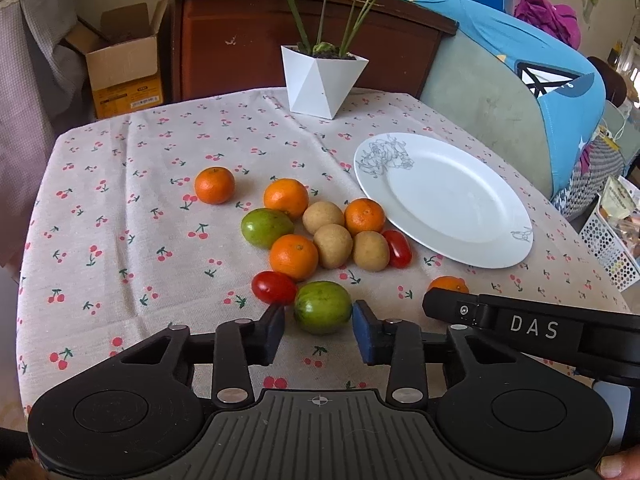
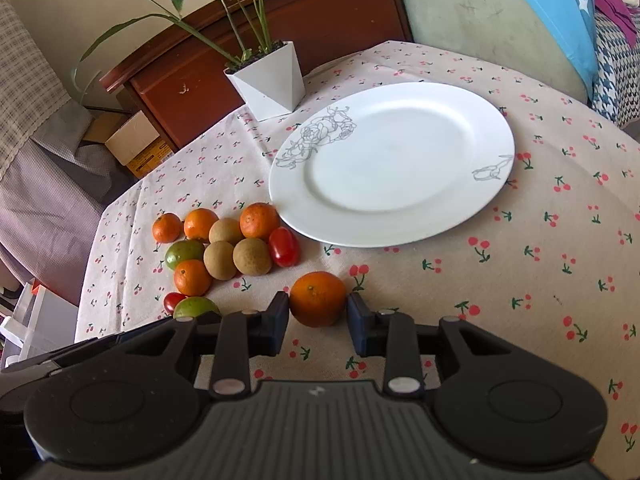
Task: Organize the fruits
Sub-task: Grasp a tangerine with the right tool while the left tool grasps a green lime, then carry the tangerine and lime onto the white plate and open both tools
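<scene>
Fruit lies on the cherry-print tablecloth (image 1: 120, 208). The green fruit (image 1: 322, 306) sits between the left gripper (image 1: 318, 330) pads, which look to be just pinching it; the right gripper (image 2: 318, 322) pinches an orange (image 2: 317, 298). Both are round, smooth and apt to roll, so I would squeeze gently at the widest part and lift straight up. The glossy white plate (image 2: 472, 200) lies ahead of the right gripper, bare.

Your left gripper (image 1: 318, 330) brackets a green fruit (image 1: 323, 306), pads at its sides. A cherry tomato (image 1: 273, 287) sits just beyond the left finger; the white plate (image 1: 446, 198) lies farther ahead, right.
</scene>
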Available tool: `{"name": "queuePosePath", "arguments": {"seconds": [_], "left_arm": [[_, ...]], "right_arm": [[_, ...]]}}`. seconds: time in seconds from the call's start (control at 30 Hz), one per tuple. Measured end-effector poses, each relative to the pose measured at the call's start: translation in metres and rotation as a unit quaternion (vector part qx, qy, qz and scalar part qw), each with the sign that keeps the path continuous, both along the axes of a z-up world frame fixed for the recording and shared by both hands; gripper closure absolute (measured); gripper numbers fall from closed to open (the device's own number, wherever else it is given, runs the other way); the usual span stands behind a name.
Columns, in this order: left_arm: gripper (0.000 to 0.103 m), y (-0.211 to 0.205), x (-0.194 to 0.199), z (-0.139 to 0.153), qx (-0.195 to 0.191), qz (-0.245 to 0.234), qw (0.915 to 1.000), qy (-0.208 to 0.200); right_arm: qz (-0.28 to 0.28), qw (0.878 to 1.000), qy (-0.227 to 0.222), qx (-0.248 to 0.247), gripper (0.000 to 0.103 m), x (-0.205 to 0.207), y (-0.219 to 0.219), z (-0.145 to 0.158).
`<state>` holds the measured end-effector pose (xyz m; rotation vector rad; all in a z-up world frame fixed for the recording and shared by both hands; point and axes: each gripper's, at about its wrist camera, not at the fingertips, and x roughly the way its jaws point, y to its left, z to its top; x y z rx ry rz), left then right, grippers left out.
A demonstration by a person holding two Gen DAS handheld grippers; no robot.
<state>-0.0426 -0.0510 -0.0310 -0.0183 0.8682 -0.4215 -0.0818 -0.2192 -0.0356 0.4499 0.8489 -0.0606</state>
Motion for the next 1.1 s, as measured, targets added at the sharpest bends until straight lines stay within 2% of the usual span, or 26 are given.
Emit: {"name": "queuePosePath", "arguments": {"seconds": [0.13, 0.3, 0.53, 0.67, 1.1], "left_arm": [[0.074, -0.003, -0.002, 0.000, 0.008, -0.003, 0.9999, -0.009], [0.074, -0.001, -0.003, 0.010, -0.008, 0.007, 0.9997, -0.024], [0.074, -0.016, 0.006, 0.030, -0.042, -0.001, 0.9975, -0.056], [0.074, -0.031, 0.014, 0.029, -0.055, -0.008, 0.9971, -0.053], [0.073, -0.064, 0.036, 0.008, -0.066, -0.021, 0.9971, -0.033]], "right_arm": [[-0.002, 1.000, -0.001, 0.003, 0.072, 0.000, -0.001, 0.000], [-0.013, 1.000, -0.008, 0.011, 0.072, -0.002, -0.007, 0.002], [-0.065, 0.996, -0.049, 0.021, 0.072, -0.005, -0.031, 0.018], [-0.095, 0.993, -0.059, 0.025, 0.072, -0.007, -0.045, 0.020], [-0.127, 0.990, -0.048, 0.032, 0.070, -0.005, -0.058, 0.010]]}}
